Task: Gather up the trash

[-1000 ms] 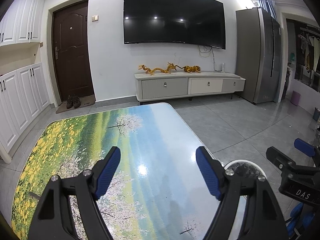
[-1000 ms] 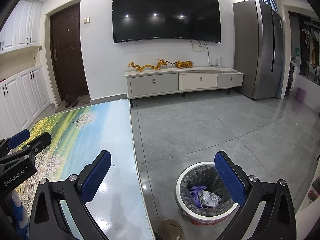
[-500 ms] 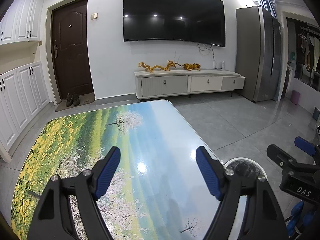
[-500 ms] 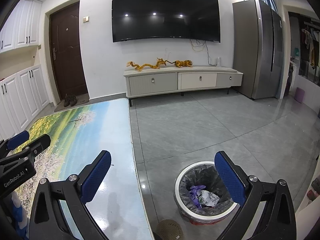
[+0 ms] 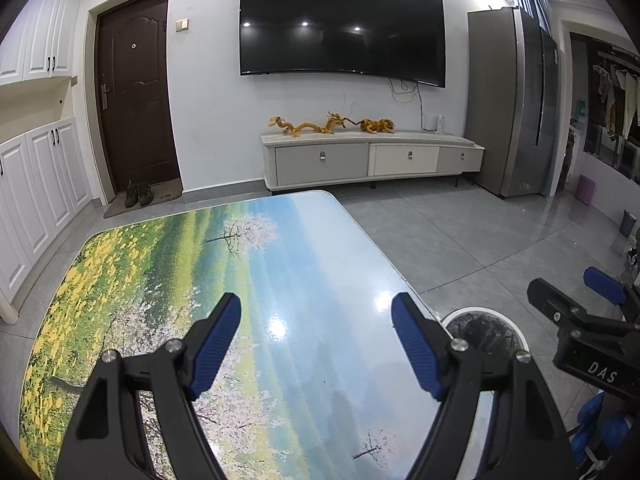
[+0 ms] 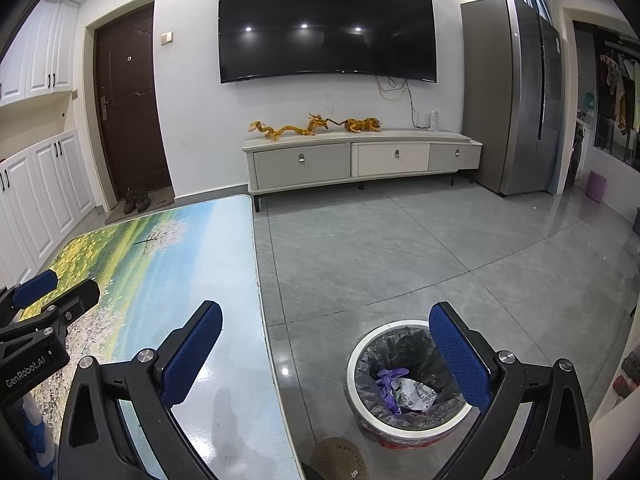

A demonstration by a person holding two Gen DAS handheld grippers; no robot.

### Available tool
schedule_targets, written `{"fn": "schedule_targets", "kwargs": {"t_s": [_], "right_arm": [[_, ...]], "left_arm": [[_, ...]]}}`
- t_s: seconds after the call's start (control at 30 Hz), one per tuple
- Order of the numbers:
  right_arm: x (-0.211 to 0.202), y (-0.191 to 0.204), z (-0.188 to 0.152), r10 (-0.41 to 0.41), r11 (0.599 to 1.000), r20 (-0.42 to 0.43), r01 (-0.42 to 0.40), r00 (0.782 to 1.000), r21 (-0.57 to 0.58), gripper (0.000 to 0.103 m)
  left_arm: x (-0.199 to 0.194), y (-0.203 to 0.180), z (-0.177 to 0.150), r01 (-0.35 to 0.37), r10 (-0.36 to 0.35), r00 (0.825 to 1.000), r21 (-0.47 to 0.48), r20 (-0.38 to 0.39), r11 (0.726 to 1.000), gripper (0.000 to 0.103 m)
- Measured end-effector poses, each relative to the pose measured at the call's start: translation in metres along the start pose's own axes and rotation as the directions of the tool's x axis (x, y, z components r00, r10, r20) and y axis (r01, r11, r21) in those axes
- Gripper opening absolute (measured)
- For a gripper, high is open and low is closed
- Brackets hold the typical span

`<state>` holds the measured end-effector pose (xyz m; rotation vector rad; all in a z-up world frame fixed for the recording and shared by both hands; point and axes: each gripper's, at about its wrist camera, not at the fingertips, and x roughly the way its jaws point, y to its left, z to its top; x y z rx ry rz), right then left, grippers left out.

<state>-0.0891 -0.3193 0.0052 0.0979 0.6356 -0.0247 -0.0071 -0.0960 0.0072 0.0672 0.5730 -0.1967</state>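
Observation:
A round white trash bin (image 6: 404,376) with a black liner stands on the floor beside the table's right edge. It holds purple gloves (image 6: 386,380) and a crumpled wrapper (image 6: 414,394). Its rim shows in the left wrist view (image 5: 486,320). My right gripper (image 6: 326,344) is open and empty, above the gap between table and bin. My left gripper (image 5: 316,342) is open and empty, above the table (image 5: 192,264), which has a landscape print and no trash on the part I see. Each gripper shows in the other's view, the right one (image 5: 580,320) and the left one (image 6: 44,304).
A low TV cabinet (image 5: 372,160) stands at the far wall under a wall TV (image 5: 340,24). A fridge (image 5: 516,100) is at the right, white cupboards (image 5: 36,184) and a brown door (image 5: 134,88) at the left. A round mat (image 6: 338,458) lies near the bin.
Both views have risen and tilted slightly. Both grippers stay open and empty; the bin's contents are unchanged.

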Motion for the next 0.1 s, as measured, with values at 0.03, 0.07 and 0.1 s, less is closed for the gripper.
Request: {"fn": "schedule_targets", "kwargs": {"t_s": [0.03,0.07,0.1], "right_arm": [[0.0004,0.0001,-0.0001,-0.001,1.000,0.000,0.001,1.000,-0.001,0.101],[0.0006,0.0002,-0.0003,-0.002,1.000,0.000,0.002,1.000,-0.002,0.101],[0.0009,0.0005,-0.0005,-0.002,1.000,-0.001,0.002,1.000,-0.003,0.101]], "left_arm": [[-0.0001,0.0002,-0.0004,0.001,-0.001,1.000,-0.001,-0.001,1.000,0.077],[0.0002,0.0003,-0.0005,0.000,0.000,1.000,-0.001,-0.002,1.000,0.077],[0.0006,0.0004,-0.0005,0.001,-0.001,1.000,-0.002,-0.004,1.000,0.077]]}}
